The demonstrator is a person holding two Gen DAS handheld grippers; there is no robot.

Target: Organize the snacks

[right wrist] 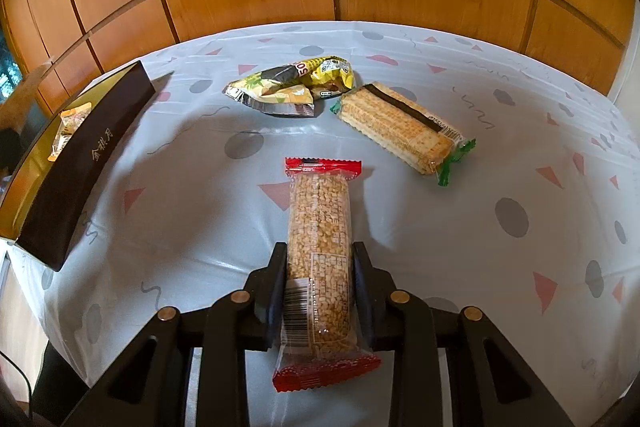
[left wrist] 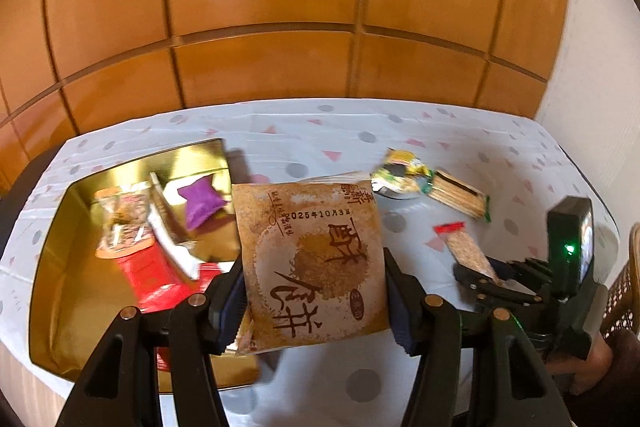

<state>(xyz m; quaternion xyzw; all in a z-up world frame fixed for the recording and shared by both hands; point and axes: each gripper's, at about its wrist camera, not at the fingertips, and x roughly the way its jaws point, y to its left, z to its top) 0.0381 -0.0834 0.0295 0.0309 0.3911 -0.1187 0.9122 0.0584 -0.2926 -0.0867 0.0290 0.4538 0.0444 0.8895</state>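
My left gripper (left wrist: 314,291) is shut on a brown pastry packet (left wrist: 310,259) with dark characters and holds it above the table by the right edge of the gold tin box (left wrist: 52,291). The tin holds a red packet (left wrist: 154,279), a purple candy (left wrist: 200,203) and other snacks. My right gripper (right wrist: 320,291) is shut on a red-ended grain bar (right wrist: 318,247) and holds it above the tablecloth; it also shows in the left wrist view (left wrist: 480,275). A yellow snack bag (right wrist: 292,87) and a green-ended cracker pack (right wrist: 404,127) lie on the cloth ahead.
The tin's dark outer wall (right wrist: 80,163) stands at the left in the right wrist view. The table carries a pale patterned cloth (right wrist: 500,227). A wooden panelled wall (left wrist: 280,7) stands behind the table. A wicker item (left wrist: 624,287) sits at the far right.
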